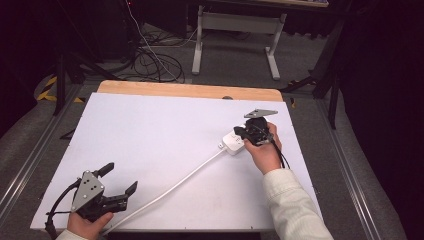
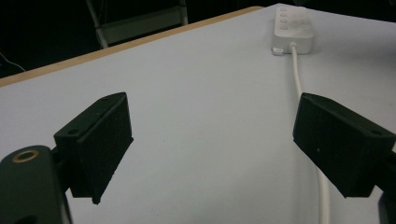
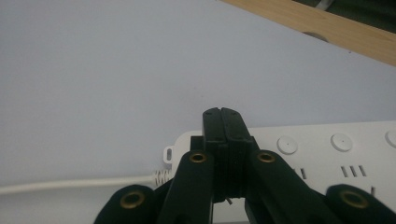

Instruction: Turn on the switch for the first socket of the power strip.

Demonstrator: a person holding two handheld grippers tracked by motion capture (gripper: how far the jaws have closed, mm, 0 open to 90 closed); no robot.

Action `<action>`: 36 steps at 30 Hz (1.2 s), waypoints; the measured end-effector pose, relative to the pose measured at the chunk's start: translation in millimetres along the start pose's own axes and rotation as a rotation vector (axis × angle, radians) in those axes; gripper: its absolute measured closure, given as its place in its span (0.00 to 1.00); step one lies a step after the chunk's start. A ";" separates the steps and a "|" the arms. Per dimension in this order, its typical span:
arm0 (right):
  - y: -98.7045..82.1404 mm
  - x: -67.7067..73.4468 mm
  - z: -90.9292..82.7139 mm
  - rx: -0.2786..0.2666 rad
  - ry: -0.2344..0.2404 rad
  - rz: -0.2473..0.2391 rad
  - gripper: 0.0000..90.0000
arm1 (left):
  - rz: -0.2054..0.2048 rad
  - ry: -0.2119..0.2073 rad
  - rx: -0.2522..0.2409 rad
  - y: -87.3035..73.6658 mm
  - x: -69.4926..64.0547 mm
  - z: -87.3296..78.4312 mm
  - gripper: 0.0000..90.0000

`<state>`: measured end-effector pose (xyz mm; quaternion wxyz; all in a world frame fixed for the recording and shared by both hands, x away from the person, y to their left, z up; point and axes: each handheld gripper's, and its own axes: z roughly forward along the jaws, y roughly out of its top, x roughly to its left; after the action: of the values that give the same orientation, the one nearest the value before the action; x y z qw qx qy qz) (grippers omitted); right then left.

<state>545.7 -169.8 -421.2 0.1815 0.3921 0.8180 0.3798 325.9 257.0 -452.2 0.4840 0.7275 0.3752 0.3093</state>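
Left gripper (image 1: 120,192): jaws spread wide, nothing between them, held low at the near left corner of the white table (image 1: 150,130). Ahead of it and off to its right the white cable (image 1: 170,190) runs away across the sheet; in the left gripper view the cable (image 2: 299,79) passes just inside the right-hand jaw and ends at the power strip (image 2: 292,28) well beyond the tips.

Right gripper (image 1: 245,132): jaws pressed flat together, holding nothing. The power strip (image 1: 234,142) lies directly under its tips, at the far right of the table.

Progress, as judged: work looks to be at the switch-pressing stage. The closed tips (image 3: 222,123) sit over the strip's cable end (image 3: 280,154), beside the first round button (image 3: 286,144); whether they touch the casing I cannot tell. Nothing plugged in; no button visibly pressed.

View differences: the right gripper view gives the buttons and socket slots. The high view gives both hands and the full cable run. The left gripper view gives the strip end-on, with the cable entry.
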 end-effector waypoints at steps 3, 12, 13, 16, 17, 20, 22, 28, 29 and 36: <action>-1.0 -1.9 5.3 0.010 -0.011 0.007 1.00 | 0.000 0.000 -0.001 0.0 -0.1 0.0 0.14; -4.8 -7.3 17.7 0.025 -0.008 0.044 1.00 | 0.001 0.000 0.000 0.0 0.0 0.0 0.14; -5.4 -8.0 20.7 0.027 -0.009 0.047 1.00 | 0.000 -0.001 0.000 -0.1 0.1 0.1 0.14; -5.9 -8.4 22.7 0.032 -0.010 0.048 1.00 | -0.001 -0.001 0.000 0.0 0.2 -0.1 0.14; -6.1 -8.4 23.7 0.035 -0.012 0.046 1.00 | 0.000 -0.001 0.000 0.0 0.2 -0.1 0.14; -7.0 -8.2 26.8 0.043 -0.016 0.044 1.00 | 0.000 -0.002 0.001 -0.1 0.3 0.1 0.14; -7.5 -8.5 28.8 0.050 -0.019 0.042 1.00 | -0.001 -0.002 0.001 0.0 0.3 0.0 0.14; -9.3 -8.8 34.0 0.062 -0.026 0.039 1.00 | 0.000 -0.001 0.001 -0.1 0.2 0.2 0.14; -9.4 -8.4 34.6 0.061 -0.027 0.035 1.00 | -0.001 0.000 0.001 -0.2 0.3 0.2 0.14; -9.6 -6.0 36.7 0.063 -0.033 0.020 1.00 | 0.000 -0.002 0.001 -0.1 0.5 -0.2 0.14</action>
<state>566.4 -160.7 -452.3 0.1788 0.4121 0.8225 0.3489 326.0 257.5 -452.2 0.4838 0.7282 0.3749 0.3084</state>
